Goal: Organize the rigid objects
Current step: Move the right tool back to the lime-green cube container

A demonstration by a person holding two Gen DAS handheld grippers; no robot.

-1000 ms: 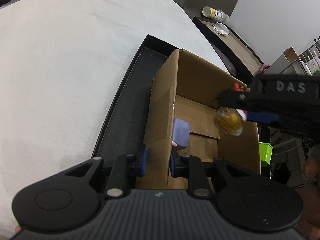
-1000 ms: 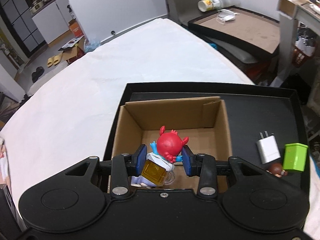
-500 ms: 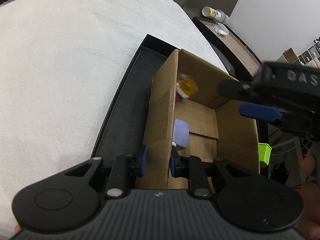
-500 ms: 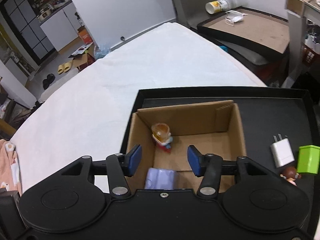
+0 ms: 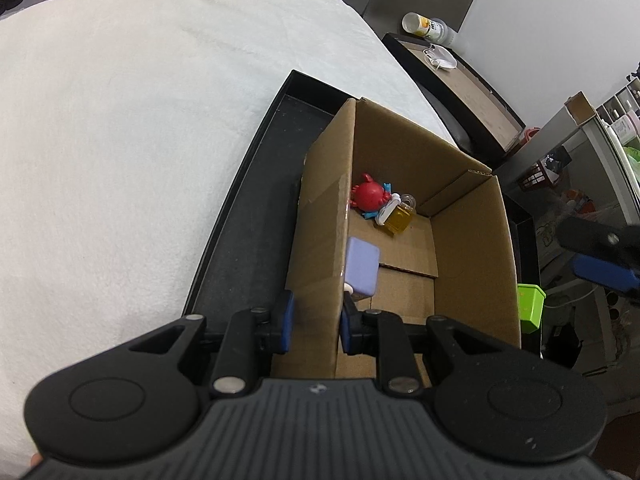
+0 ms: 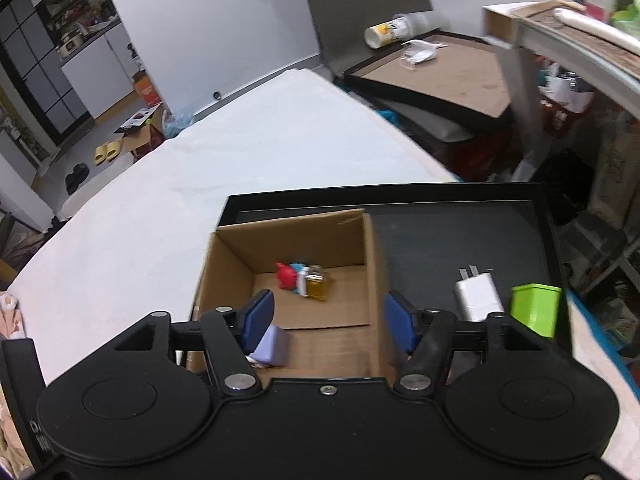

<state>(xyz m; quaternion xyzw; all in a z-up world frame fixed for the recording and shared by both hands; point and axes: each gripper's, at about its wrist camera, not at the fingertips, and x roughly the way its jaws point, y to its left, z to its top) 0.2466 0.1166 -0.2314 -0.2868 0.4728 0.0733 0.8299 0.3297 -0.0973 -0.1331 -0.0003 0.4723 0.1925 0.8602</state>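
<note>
left gripper [image 5: 314,322] pinching cardboard box [image 5: 472,216] wall | right gripper [image 6: 327,318] opening, empty | next: charger [image 6: 478,294], grab it square

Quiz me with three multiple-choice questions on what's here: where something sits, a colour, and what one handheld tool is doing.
1. Where is the red crab toy?
A. on the white cloth
B. inside the cardboard box
C. on the green box

2. What colour is the small box beside the white charger?
A. green
B. orange
C. purple

3. What is the left tool doing?
A. hanging free
B. clamping the cardboard box's wall
C. holding the charger

Answers:
1 B: it lies on the box floor by the far wall.
2 A: bright green in both views.
3 B: its blue pads sit on either side of the wall.
</note>
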